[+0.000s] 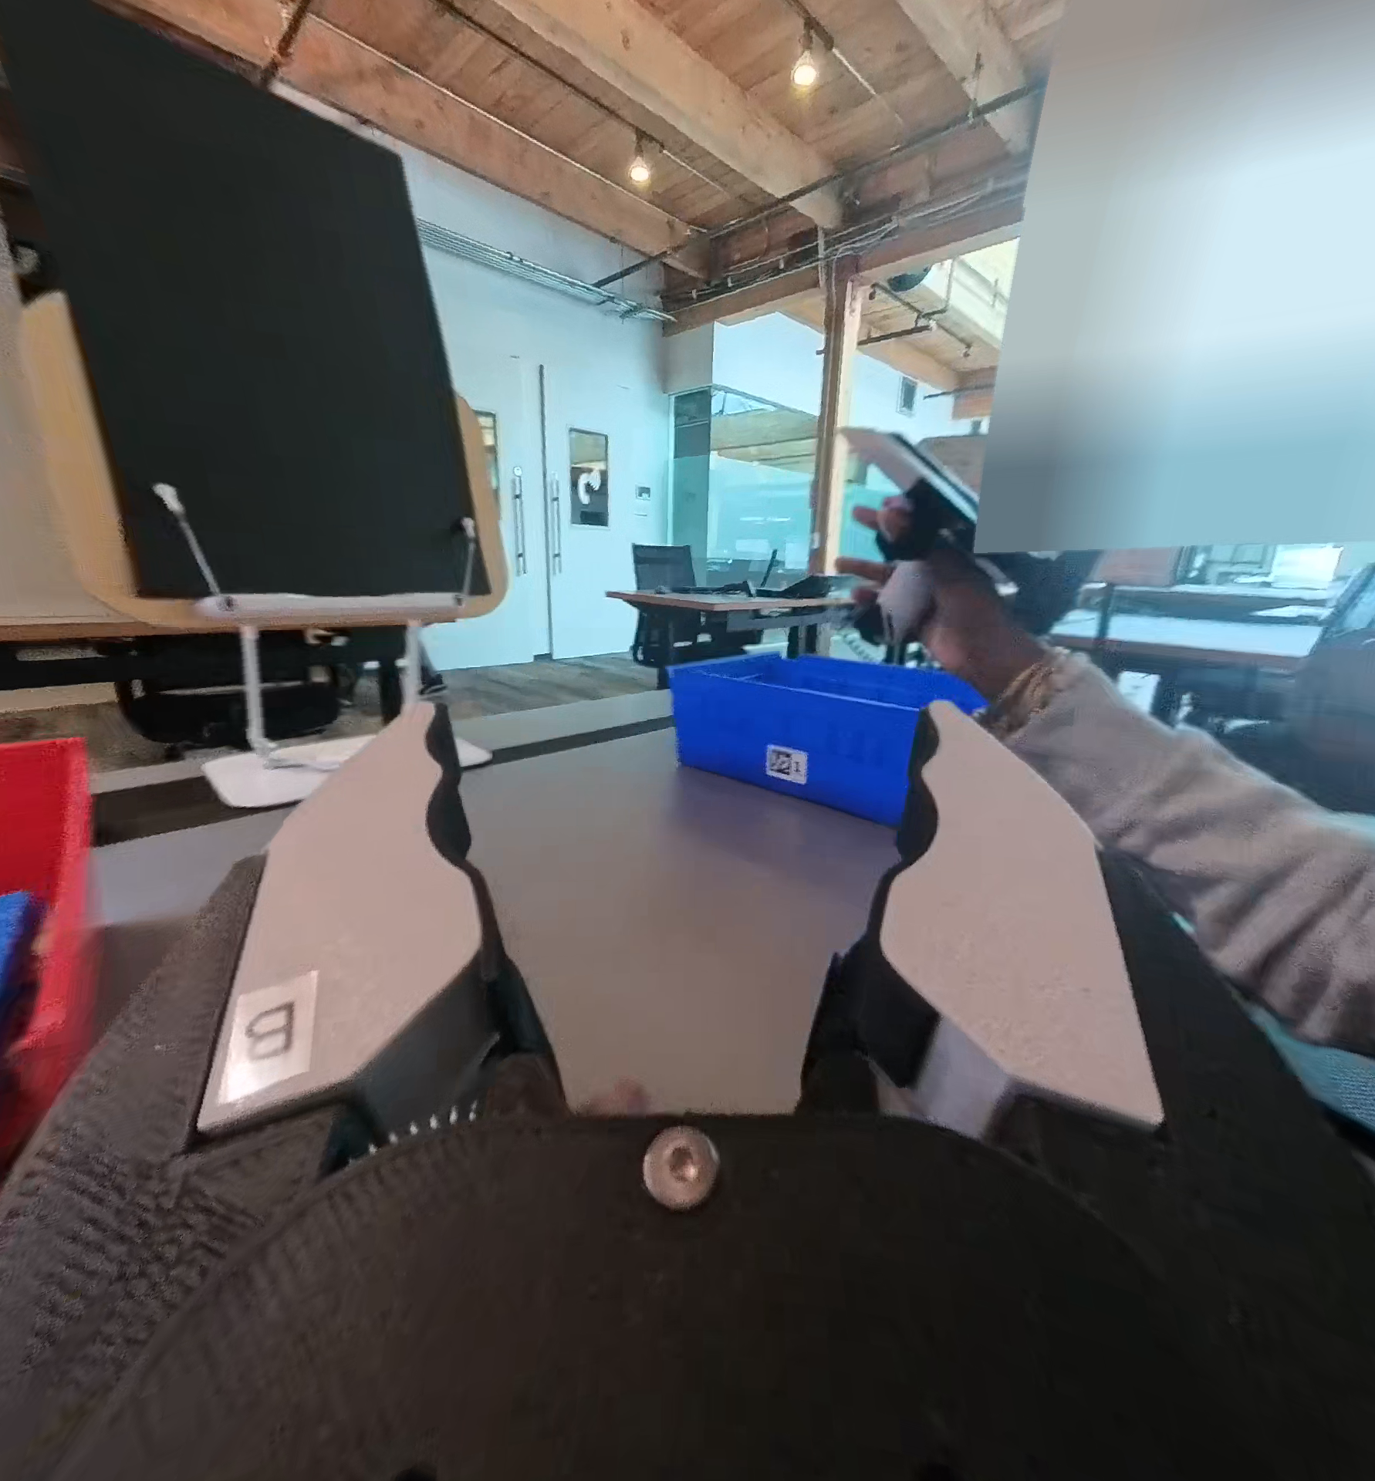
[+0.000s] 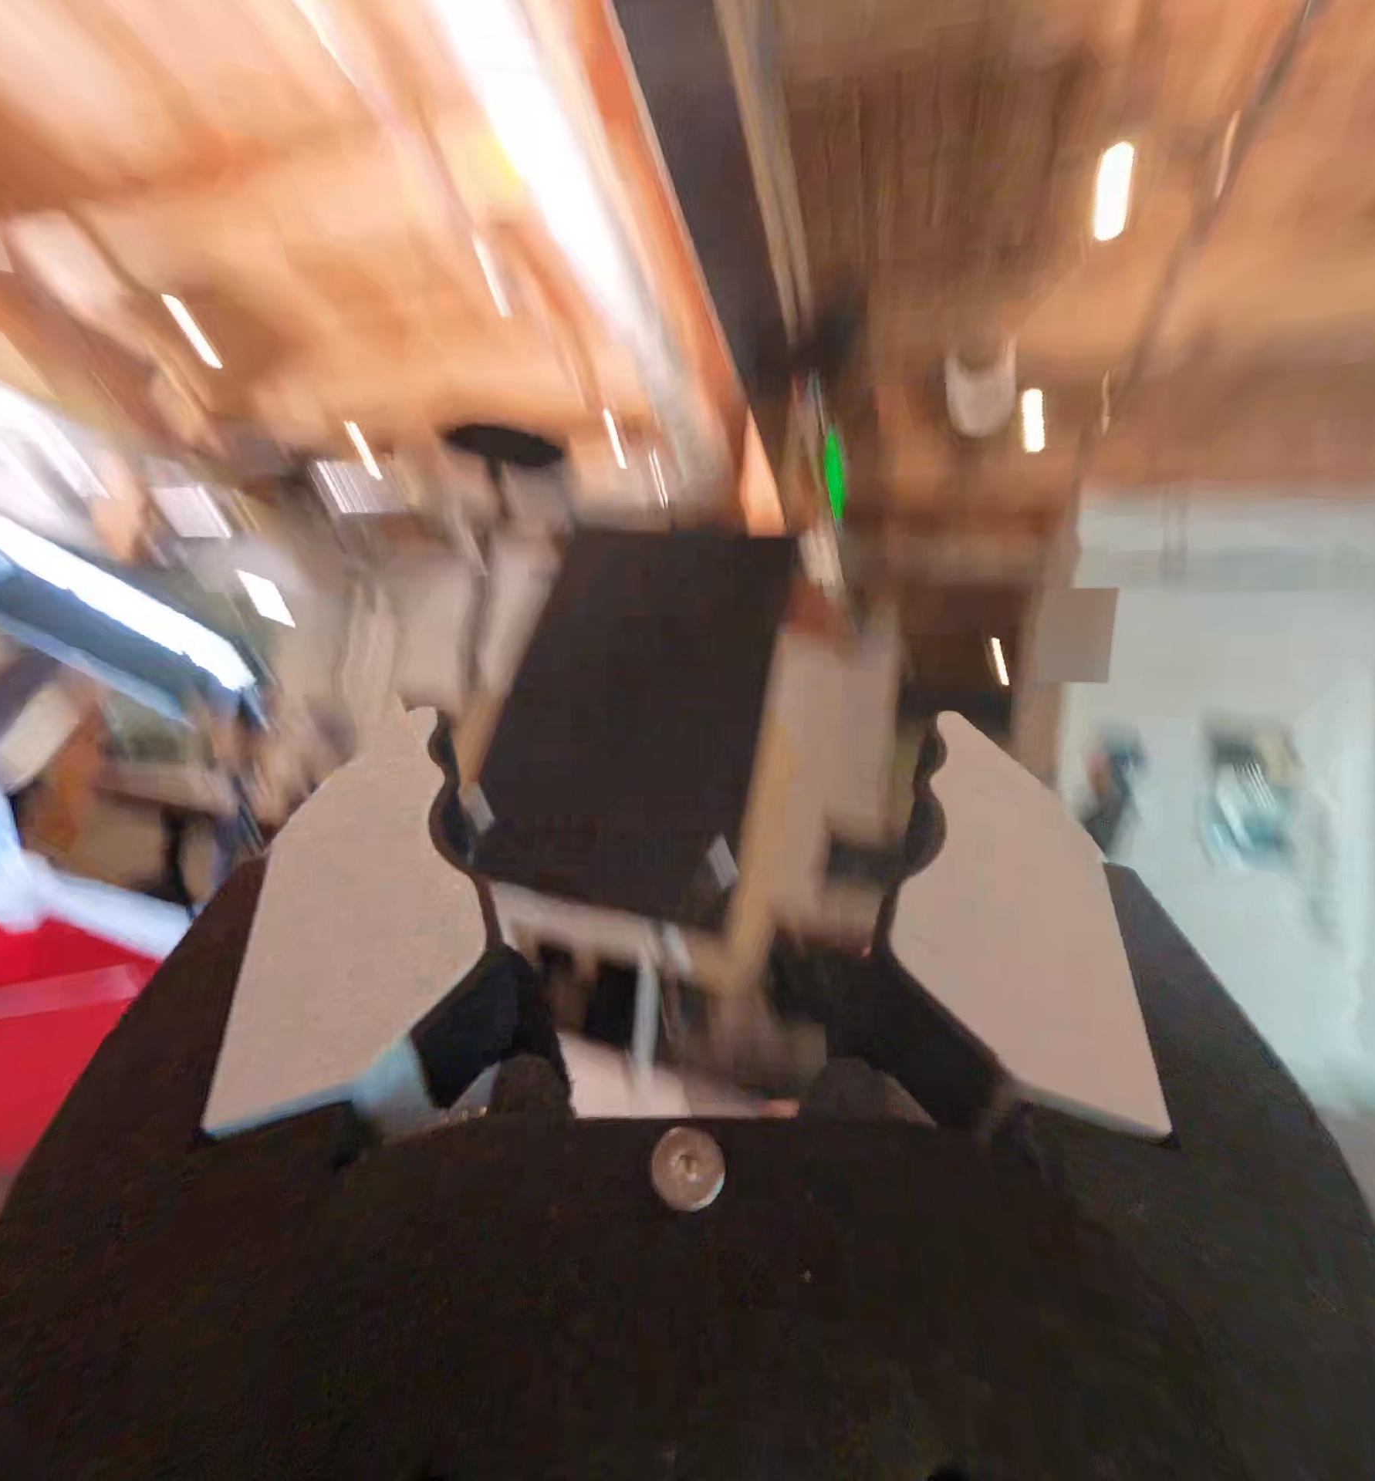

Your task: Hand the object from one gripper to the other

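Both the left gripper [image 1: 680, 769] and right gripper [image 2: 684, 769] gape empty; the object likely lies in the red bin [image 1: 15, 809]. The picker should slow, since blur suggests haste.

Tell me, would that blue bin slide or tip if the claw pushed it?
The blue bin looks like thin plastic, so probably light. It sits low and wide on the smooth dark table, so it would likely slide, not tip. Its contents are unclear.

Blue bin [image 1: 796, 733], red bin [image 1: 15, 809], black board [image 1: 251, 353], grey tongs [image 1: 680, 725].
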Motion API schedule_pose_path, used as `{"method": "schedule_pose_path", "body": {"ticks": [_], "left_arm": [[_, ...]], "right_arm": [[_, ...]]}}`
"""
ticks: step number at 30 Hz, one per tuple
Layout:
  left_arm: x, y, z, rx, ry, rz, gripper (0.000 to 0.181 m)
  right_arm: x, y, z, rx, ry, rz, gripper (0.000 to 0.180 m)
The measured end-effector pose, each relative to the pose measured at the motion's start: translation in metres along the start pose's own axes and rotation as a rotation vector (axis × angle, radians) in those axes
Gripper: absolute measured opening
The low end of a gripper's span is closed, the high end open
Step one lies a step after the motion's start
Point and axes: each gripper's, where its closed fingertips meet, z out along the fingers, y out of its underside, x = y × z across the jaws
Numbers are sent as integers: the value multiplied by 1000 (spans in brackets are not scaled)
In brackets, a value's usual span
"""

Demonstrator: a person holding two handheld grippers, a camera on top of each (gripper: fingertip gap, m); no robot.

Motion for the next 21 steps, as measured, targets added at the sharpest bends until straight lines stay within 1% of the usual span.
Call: {"method": "schedule_pose_path", "body": {"ticks": [1,2,3,4,5,7,10,12,15,19,21], "left_arm": [[-14,-6,-6,-24,-44,37,103],[-29,-12,-13,-53,-92,70,99],[-46,-15,-20,-94,-139,98,94],[-64,-18,-26,-152,-186,122,90],[-84,-17,-32,-230,-227,158,85],[-129,-2,-44,-446,-317,242,75],[-198,31,-62,-757,-508,291,75],[-227,56,-66,-903,-571,292,73],[-254,82,-66,-1033,-629,288,67],[-269,94,-58,-1092,-680,301,59],[-274,101,-58,-1124,-698,305,49]], "right_arm": [[-26,-24,-12,207,-62,9,105],[-51,-37,-28,345,-129,26,104],[-73,-38,-42,406,-175,50,106],[-93,-32,-52,421,-214,63,106],[-113,-22,-57,399,-266,72,110],[-148,-4,-59,321,-367,79,117],[-174,4,-60,299,-438,-26,117],[-180,10,-60,280,-456,-49,117],[-178,14,-60,262,-461,10,116],[-170,18,-57,240,-442,65,116],[-166,17,-56,242,-438,100,114]]}}
